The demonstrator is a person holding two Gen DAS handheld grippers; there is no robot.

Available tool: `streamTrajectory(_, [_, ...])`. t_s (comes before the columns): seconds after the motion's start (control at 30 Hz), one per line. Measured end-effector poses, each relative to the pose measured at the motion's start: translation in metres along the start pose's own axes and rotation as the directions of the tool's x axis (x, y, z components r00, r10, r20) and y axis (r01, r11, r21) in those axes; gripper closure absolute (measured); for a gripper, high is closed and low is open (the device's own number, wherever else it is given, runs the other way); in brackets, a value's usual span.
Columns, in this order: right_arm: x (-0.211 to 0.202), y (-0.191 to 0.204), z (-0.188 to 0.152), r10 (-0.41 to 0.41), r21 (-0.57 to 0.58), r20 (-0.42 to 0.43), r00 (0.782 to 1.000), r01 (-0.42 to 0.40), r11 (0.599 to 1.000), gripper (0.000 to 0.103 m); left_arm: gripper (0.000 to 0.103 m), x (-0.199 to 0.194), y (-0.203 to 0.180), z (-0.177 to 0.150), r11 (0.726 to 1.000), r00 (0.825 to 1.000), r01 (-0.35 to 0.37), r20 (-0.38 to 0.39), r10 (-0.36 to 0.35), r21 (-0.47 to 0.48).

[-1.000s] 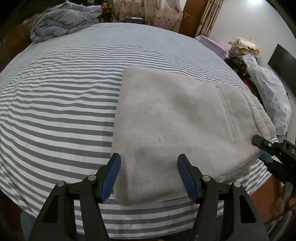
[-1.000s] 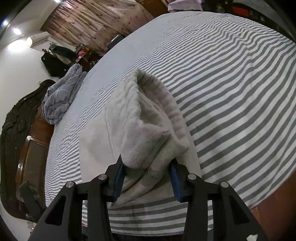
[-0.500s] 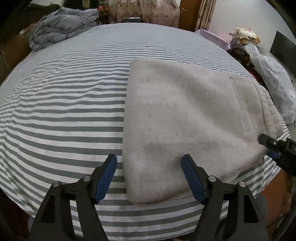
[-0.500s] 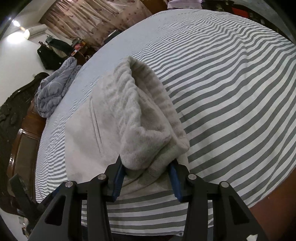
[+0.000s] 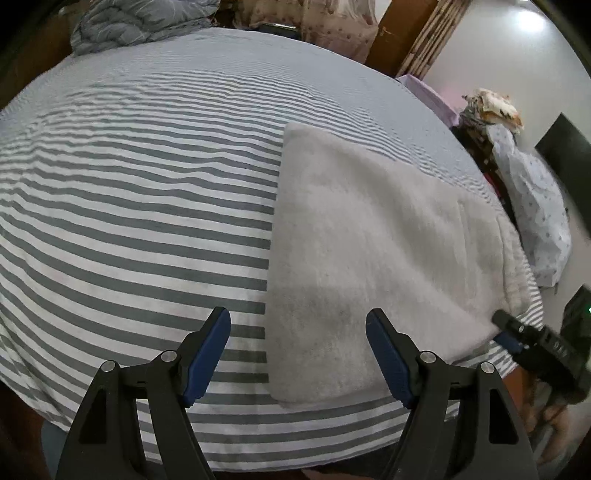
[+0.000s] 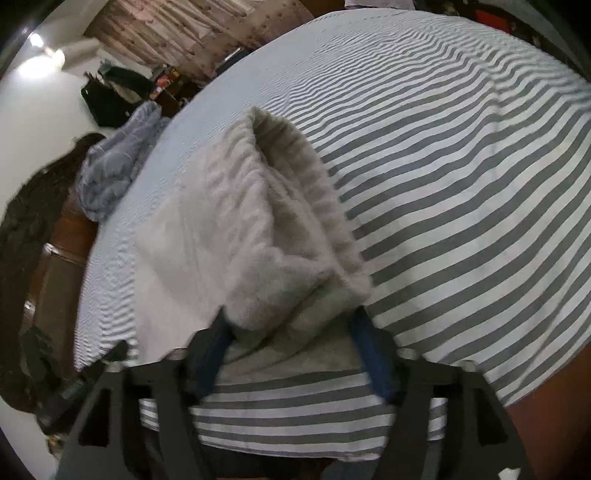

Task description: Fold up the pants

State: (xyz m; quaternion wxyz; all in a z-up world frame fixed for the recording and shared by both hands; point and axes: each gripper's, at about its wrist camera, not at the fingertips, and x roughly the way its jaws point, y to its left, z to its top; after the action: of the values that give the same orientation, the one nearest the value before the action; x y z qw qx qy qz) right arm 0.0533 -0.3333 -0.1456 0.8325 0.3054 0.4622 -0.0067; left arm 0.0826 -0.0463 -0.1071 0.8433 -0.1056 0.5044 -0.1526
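The left gripper [image 5: 298, 354] points steeply downward, jaws spread wide with nothing gripped. The right gripper [image 6: 291, 354], blurred, has just been opening, apparently loosening around the cloth between its pads.

pants [image 5: 369, 236]: off-white fleece, plain | sheet [image 5: 129, 184]: grey and white stripes | quilt [image 5: 140, 22], upper left: blue-grey, thin pale lines | curtain [image 6: 207, 33], top: beige, small dots | grippers: black, blue pads [image 5: 207, 354] | bag [image 5: 535, 206], right: white, small blue print

No readable text, label, brand, number or sign anywhere in either view.
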Motion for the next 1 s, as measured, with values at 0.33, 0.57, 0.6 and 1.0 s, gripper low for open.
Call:
streamTrajectory(0.33, [0.015, -0.032, 0.005, 0.162, 0.034, -0.076, 0.984, -0.160, 0.987, 0.020, 0.026, 0.012, 0.012, 0.008, 0.994, 0.995, 0.080, -0.060, -0.084, -0.074])
streamTrajectory(0.57, [0.023, -0.046, 0.007, 0.253, 0.061, -0.103, 0.962, -0.248, 0.967, 0.018, 0.026, 0.020, 0.014, 0.016, 0.994, 0.992, 0.097, -0.079, -0.101, -0.055])
streamTrajectory(0.6, [0.022, -0.047, 0.009, 0.251, 0.055, -0.101, 0.963, -0.246, 0.968, 0.018, 0.026, 0.019, 0.013, 0.017, 0.994, 0.992, 0.093, -0.079, -0.097, -0.049])
streamTrajectory(1.0, [0.012, -0.022, 0.007, 0.114, -0.062, -0.075, 0.991, -0.119, 0.991, 0.014, 0.026, -0.001, -0.019, 0.010, 0.984, 0.995, -0.095, 0.039, 0.090, 0.153])
